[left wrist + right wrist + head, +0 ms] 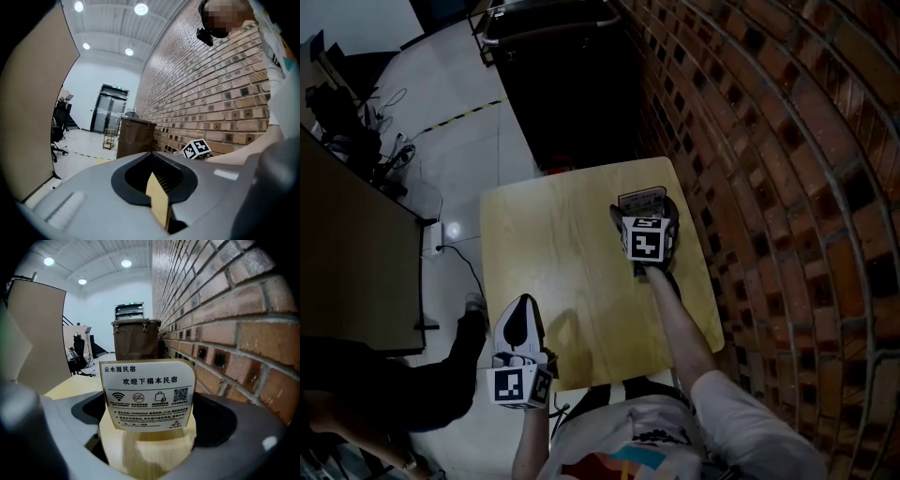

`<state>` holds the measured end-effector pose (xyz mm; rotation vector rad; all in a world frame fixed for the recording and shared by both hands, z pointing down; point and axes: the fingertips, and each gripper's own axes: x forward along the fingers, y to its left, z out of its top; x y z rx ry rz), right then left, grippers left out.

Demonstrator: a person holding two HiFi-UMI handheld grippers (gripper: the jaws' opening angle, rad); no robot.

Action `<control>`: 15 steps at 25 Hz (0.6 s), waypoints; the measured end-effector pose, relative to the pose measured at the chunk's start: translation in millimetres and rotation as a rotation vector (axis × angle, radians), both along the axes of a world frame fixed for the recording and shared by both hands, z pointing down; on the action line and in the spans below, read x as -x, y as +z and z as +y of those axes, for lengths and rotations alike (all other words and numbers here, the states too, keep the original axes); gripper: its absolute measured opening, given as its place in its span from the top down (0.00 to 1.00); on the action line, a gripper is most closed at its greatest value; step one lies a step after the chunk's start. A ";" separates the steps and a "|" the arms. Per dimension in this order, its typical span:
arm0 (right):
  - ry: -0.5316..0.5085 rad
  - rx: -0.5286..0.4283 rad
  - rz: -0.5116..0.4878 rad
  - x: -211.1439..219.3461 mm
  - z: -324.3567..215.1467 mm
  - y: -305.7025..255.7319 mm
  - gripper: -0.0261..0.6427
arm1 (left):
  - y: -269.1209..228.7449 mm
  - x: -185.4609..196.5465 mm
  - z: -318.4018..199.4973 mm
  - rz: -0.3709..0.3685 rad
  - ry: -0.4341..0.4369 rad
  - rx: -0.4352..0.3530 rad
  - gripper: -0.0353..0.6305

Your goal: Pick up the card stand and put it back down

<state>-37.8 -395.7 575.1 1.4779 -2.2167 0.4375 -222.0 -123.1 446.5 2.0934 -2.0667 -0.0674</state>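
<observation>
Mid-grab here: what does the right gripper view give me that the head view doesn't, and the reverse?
Right gripper view only: the printed face of the card stand and its wooden base between the jaws. Head view only: the whole table, with the left gripper at its near edge. Both: the card stand, the right gripper shut on it, the brick wall.

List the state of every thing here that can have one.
card stand, upright, gripped at its wooden base.
right tool, shut on the card stand.
left tool, shut, empty, at the near edge of the table.
ceiling lights, on.
</observation>
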 end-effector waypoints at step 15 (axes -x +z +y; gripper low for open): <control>-0.109 -0.102 -0.144 -18.9 197.0 -87.4 0.12 | -19.3 -67.3 -9.3 -0.012 0.081 -0.098 0.94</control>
